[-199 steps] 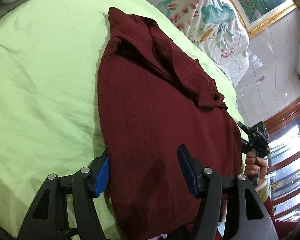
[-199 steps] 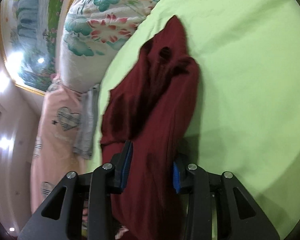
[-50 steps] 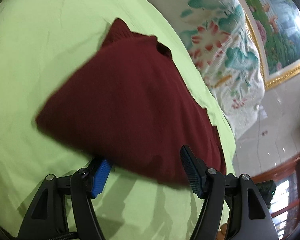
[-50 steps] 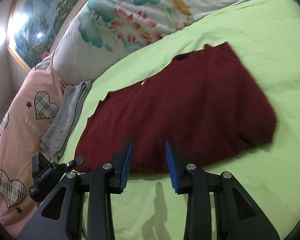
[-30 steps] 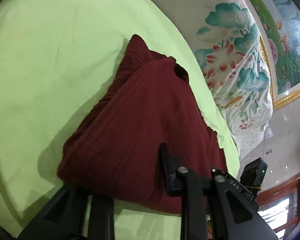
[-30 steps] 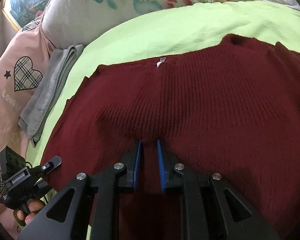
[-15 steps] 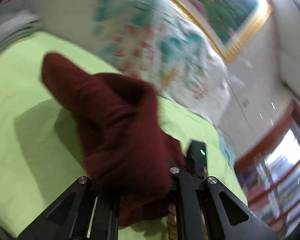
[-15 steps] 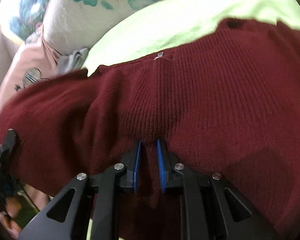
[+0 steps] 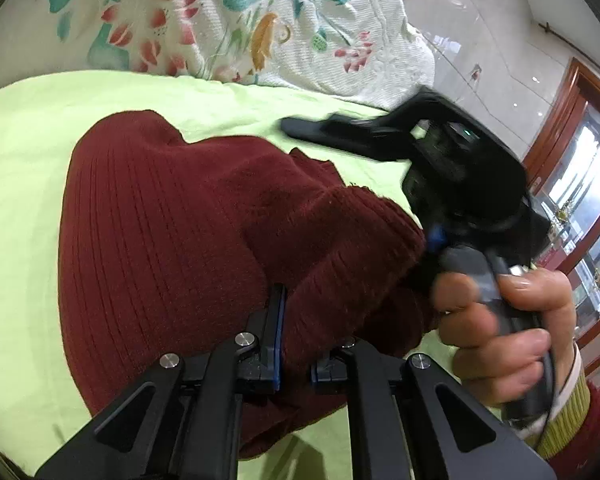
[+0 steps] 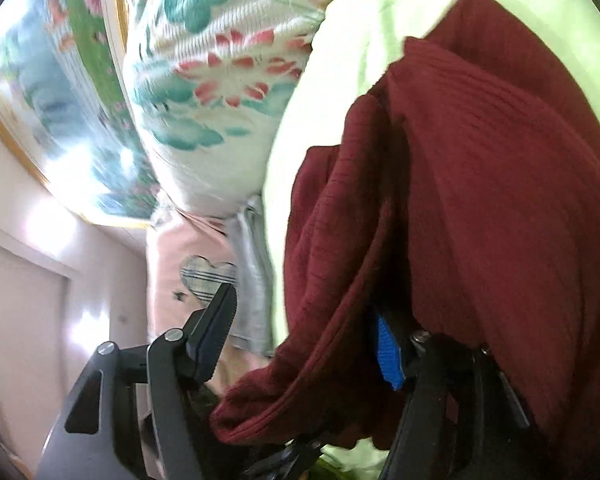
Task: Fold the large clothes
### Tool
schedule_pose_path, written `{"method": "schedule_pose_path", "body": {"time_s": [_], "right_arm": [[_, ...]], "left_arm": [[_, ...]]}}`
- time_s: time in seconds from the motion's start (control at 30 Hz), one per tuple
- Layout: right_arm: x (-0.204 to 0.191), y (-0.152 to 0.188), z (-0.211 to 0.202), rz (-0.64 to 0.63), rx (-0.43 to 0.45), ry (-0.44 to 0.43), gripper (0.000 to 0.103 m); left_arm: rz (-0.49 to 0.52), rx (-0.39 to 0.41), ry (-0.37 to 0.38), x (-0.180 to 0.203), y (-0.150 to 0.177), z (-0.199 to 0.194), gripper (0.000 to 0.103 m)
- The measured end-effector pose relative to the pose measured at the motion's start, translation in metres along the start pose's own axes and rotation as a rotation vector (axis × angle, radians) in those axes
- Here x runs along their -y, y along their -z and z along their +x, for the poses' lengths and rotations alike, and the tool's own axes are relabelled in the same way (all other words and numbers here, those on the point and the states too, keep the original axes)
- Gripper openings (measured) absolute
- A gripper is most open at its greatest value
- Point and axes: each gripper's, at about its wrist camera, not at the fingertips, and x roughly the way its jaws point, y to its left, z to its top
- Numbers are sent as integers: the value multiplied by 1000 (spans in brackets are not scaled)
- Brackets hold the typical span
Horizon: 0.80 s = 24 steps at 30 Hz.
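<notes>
My left gripper (image 9: 296, 344) clenched on sweater (image 9: 172, 240) fold; my right gripper (image 10: 300, 328) spread wide, knit draped across it, just right of left.

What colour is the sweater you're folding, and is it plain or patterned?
The sweater is dark red, a plain ribbed knit with no print. The left wrist view shows it best.

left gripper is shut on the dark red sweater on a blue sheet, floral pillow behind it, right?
Not quite: the sheet is light green, not blue, as the left wrist view shows. The rest holds: the left gripper is shut on the dark red sweater, and the floral pillow lies behind it.
</notes>
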Motion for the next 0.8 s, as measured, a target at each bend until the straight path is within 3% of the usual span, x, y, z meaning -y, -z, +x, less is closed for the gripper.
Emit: {"method": "schedule_pose_path", "body": {"time_s": [0.13,0.17,0.2,0.23,0.33,0.43,0.53,0.67,0.8], "right_arm": [[-19,-19,25,-123,-19,152,63],[-22,-21,30,-154,-25,196,47],[-25,-24,38,-186,-40,263,24],[-24,-28,42,-194,-52,289,18],[-33,-31,32,-239,-38,270,16],[-55,-25,-6,-343,35,211,16],[-59,-24,-38,-406,107,250,16],[-15,-35,-44,-341,96,411,16],[10,-36,-46,-305,100,375,18]], "left_arm": [[28,0,-13,5,1,-5,8],[31,-1,-16,7,1,-5,8],[30,-1,-17,8,2,-5,8],[29,-1,-18,6,2,-7,8],[39,7,-10,13,-6,-9,7],[75,41,38,31,-14,-17,8],[103,33,86,51,-21,-7,8],[91,-85,113,57,-15,39,8],[54,-105,129,51,-12,51,11]]}}
